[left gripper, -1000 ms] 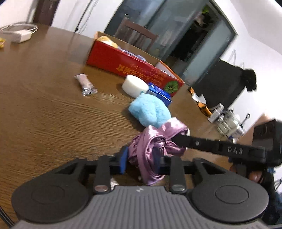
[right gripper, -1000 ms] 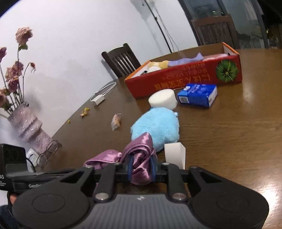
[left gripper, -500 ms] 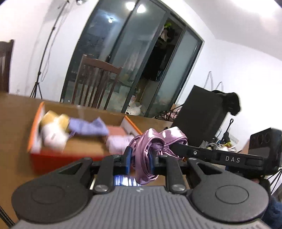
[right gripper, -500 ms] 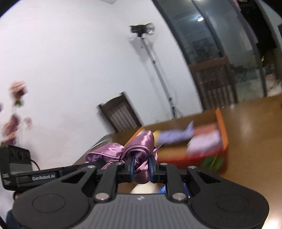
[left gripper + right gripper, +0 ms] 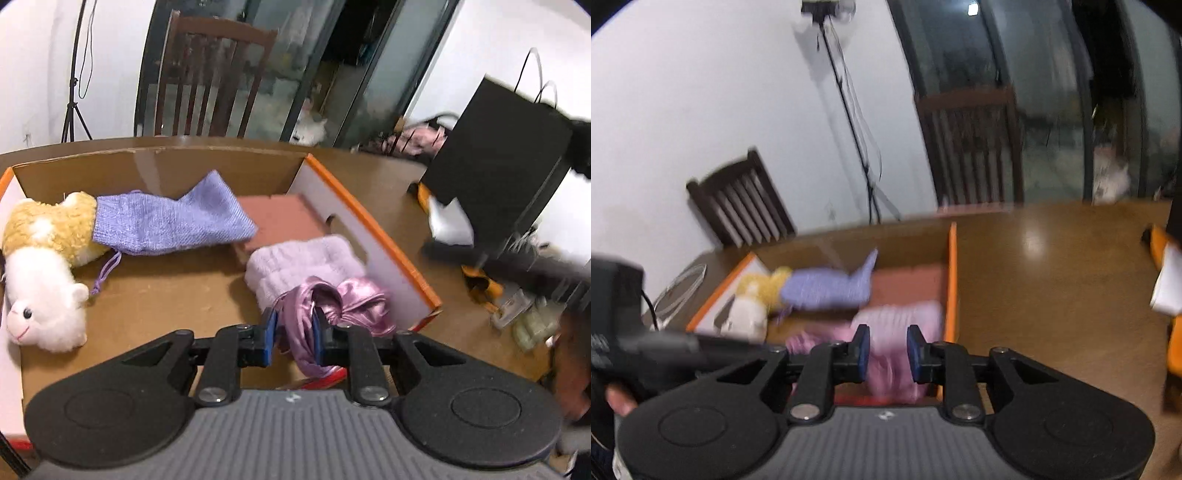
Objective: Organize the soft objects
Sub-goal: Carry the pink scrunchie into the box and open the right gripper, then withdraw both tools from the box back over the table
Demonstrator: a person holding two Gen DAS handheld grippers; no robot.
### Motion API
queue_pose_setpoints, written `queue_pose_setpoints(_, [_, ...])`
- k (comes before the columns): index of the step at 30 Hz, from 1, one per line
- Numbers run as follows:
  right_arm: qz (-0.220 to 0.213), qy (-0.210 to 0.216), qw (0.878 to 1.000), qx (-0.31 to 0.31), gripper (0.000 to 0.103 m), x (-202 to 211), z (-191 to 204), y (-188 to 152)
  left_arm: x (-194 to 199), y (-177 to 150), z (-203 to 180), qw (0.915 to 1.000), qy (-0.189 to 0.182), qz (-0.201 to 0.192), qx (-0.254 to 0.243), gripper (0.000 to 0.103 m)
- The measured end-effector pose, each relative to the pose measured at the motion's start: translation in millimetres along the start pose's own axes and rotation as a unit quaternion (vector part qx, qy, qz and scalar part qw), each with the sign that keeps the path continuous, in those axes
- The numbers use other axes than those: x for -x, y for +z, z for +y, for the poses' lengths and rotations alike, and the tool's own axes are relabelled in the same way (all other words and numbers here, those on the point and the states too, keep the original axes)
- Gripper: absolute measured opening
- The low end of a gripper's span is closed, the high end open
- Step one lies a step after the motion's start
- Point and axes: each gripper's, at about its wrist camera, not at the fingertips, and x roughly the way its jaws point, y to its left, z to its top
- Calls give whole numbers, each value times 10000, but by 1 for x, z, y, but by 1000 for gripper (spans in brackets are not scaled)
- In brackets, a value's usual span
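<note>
My left gripper [image 5: 293,325] is shut on a purple satin cloth [image 5: 332,302] and holds it over the right end of the orange-edged cardboard box [image 5: 369,225]. In the box lie a white and yellow plush animal [image 5: 44,266], a lilac knitted pouch [image 5: 166,221], a pink flat block [image 5: 280,218] and a pale pink towel [image 5: 306,266]. My right gripper [image 5: 885,347] is open above the box [image 5: 951,280], with the towel [image 5: 901,321] blurred behind its fingers and nothing between them. The satin cloth [image 5: 801,341] shows blurred at its left.
The box sits on a brown wooden table [image 5: 1052,280]. A black bag [image 5: 498,166] and small clutter [image 5: 517,314] stand to the right of the box. Dark wooden chairs [image 5: 207,81] stand behind the table, with a light stand [image 5: 846,92] by the wall.
Both grippers carried the satin cloth up from the table and over the box. My right gripper has let go of it and opened; my left still holds it.
</note>
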Motion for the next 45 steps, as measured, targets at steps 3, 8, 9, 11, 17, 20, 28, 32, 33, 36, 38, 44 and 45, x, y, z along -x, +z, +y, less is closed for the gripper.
queue_pose_setpoints(3, [-220,154,9996,43,17,-5,-1,18,-14,1,-1,9996,-51,240,-107,20])
queue_pose_setpoints(8, [441,171,9983,344,14,-50,13,13,-14,-3,9,9996,-85,169,205,35])
queue_pose_setpoints(9, [583,130,9973,435,14,-57,17,7,-7,-5,11,9997,-138,71,195,41])
queue_pose_setpoints(11, [721,48,9962,487,14,-62,17,-3,12,-8,13,9998,-166,-113,96,46])
queue_pose_setpoints(17, [736,-199,9958,509,16,-50,20,-7,73,-4,7,9982,225,-542,-138,48])
queue_pose_setpoints(20, [430,-166,9972,596,16,-20,28,7,116,-4,10,9943,604,-865,-156,51])
queue_pose_setpoints(28, [-418,-19,9960,795,44,78,60,21,205,-41,-8,9714,1664,-1634,-445,86])
queue_pose_setpoints(32, [-917,116,9923,822,63,115,73,0,235,-79,-23,9529,2073,-2103,-692,98])
queue_pose_setpoints(33, [-1013,131,9915,806,65,123,76,-7,241,-90,-26,9507,2080,-2190,-700,101])
queue_pose_setpoints(36, [-1224,231,9887,831,73,143,84,-37,253,-125,-31,9477,2114,-2295,-670,102])
queue_pose_setpoints(38, [-1302,296,9872,870,75,156,89,-61,259,-152,-35,9468,2153,-2320,-590,103])
queue_pose_setpoints(44, [-1504,505,9821,1019,89,189,103,-146,269,-227,-42,9479,2150,-2341,-216,103])
queue_pose_setpoints(45, [-1443,538,9828,1021,89,191,104,-158,271,-236,-42,9491,2123,-2324,-89,103])
